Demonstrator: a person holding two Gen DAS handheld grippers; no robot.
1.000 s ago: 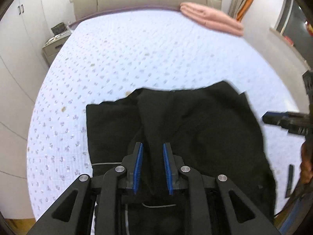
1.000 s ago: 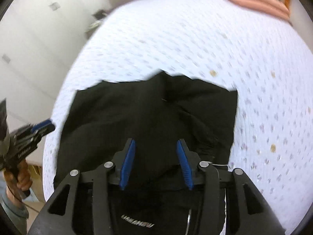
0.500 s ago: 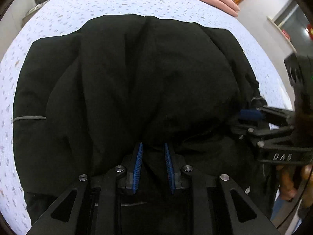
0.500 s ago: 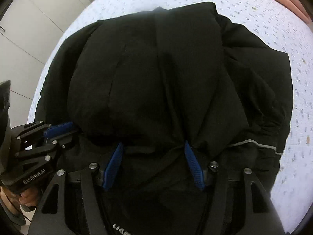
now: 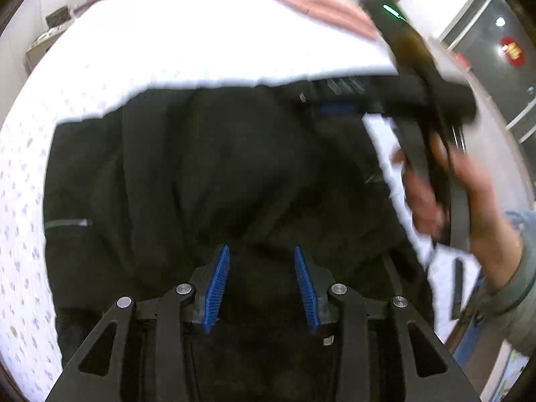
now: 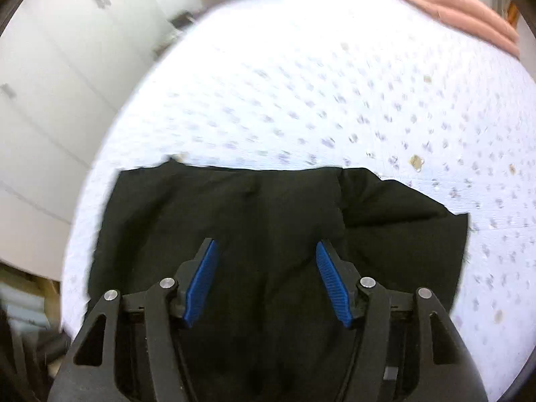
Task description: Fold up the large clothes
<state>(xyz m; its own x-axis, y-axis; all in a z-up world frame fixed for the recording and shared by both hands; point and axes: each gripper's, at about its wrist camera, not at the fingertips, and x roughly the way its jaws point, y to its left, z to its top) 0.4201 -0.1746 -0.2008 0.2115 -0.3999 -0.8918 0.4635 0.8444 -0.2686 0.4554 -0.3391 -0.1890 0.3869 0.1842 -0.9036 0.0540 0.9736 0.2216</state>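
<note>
A black garment lies folded on the white patterned bed; it also shows in the right wrist view. My left gripper is open, its blue pads apart just above the cloth's near part, holding nothing. My right gripper is open and empty above the garment's near edge. In the left wrist view the right gripper's body and the hand that holds it are raised over the garment's far right corner, blurred by motion.
A folded pink cloth lies at the bed's far right by the headboard. White wardrobe doors stand to the left of the bed. A nightstand sits at the far left. A glass door is to the right.
Both grippers have let go of the black cloth, opened wider and pulled back. The right gripper has swung up and away. The garment now lies flatter on the bed.
</note>
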